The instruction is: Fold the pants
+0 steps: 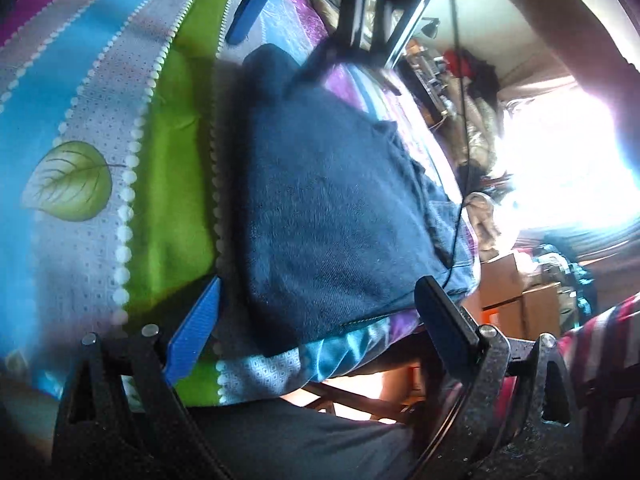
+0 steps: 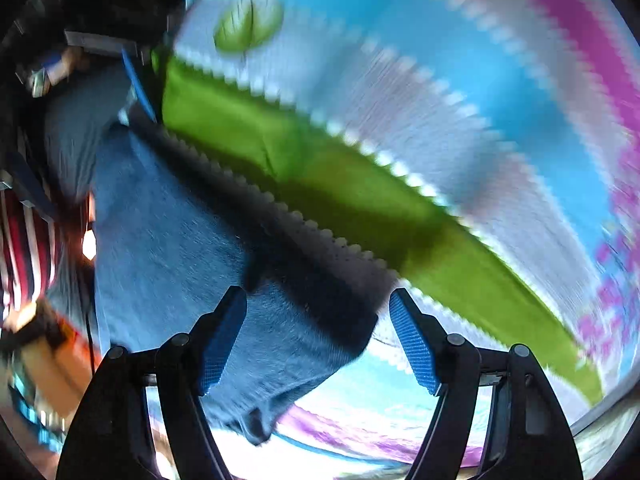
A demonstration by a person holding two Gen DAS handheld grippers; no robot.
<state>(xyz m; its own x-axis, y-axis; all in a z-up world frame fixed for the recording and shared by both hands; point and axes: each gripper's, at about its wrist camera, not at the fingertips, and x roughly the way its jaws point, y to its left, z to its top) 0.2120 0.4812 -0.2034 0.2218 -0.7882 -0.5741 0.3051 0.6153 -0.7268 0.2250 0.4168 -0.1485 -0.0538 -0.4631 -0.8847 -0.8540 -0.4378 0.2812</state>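
Observation:
The blue denim pants (image 1: 328, 208) lie folded into a compact rectangle on a striped bedsheet (image 1: 80, 120) with a leaf print. My left gripper (image 1: 320, 284) is open, its fingers spread wide over the near end of the pants. The right gripper (image 1: 246, 12) shows at the top of the left wrist view, beyond the far end of the pants. In the blurred right wrist view, the right gripper (image 2: 318, 294) is open just above the pants (image 2: 168, 248), with nothing between its blue pads (image 2: 414, 340). A blue finger of the left gripper (image 2: 138, 84) shows at the upper left.
The green stripe (image 2: 320, 184) of the sheet runs beside the pants. The bed's edge (image 1: 280, 372) is near the left gripper. Beyond it are cardboard boxes (image 1: 520, 304), a cluttered shelf (image 1: 440, 76) and a bright window (image 1: 560, 160). A striped sleeve (image 1: 600, 340) is at the right.

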